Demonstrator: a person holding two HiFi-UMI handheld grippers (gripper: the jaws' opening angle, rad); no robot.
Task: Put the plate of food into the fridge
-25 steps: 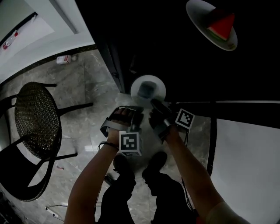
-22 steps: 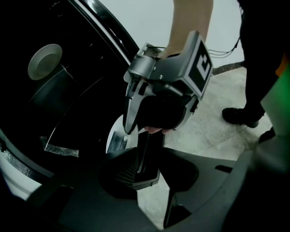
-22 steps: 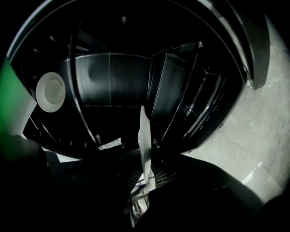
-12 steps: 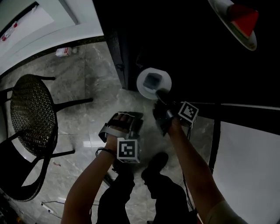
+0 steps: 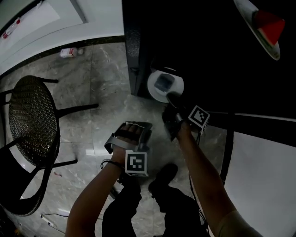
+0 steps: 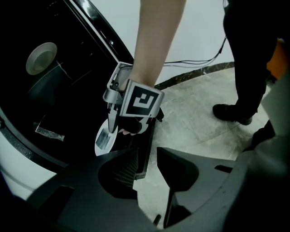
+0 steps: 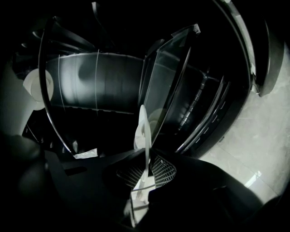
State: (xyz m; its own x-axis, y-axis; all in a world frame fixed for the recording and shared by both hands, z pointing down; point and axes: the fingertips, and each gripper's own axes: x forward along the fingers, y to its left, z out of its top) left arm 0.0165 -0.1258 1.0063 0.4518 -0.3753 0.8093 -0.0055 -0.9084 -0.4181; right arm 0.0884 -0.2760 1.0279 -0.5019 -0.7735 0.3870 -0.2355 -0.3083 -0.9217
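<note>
The right gripper point(image 7: 146, 171) has its dark jaws clamped on the rim of a round white plate point(image 5: 153, 90). The plate sticks straight out beyond the tips and looks thin and edge-on in the right gripper view. A pale, squarish piece of food point(image 5: 164, 83) sits in the plate's middle. The left gripper point(image 6: 146, 153) hangs beside and below the right one, apart from the plate. Its jaws, faced with ribbed pads, stand apart with only floor showing between them.

Just ahead of the right gripper is the fridge point(image 5: 208, 51), black inside, with clear shelf panels point(image 7: 167, 90) that catch a dull shine. Well above and to that gripper's right, a second white plate point(image 5: 246, 9) carries a red wedge of watermelon point(image 5: 268, 23). Underfoot is a glossy, grey-veined marble floor point(image 5: 92, 97). Off to the left gripper's left stands a black chair point(image 5: 32, 120) with a woven mesh seat.

A second ago both grippers were close under the plate. Since then the plate has gone further against the fridge's dark opening, and the left gripper has dropped away from it.
</note>
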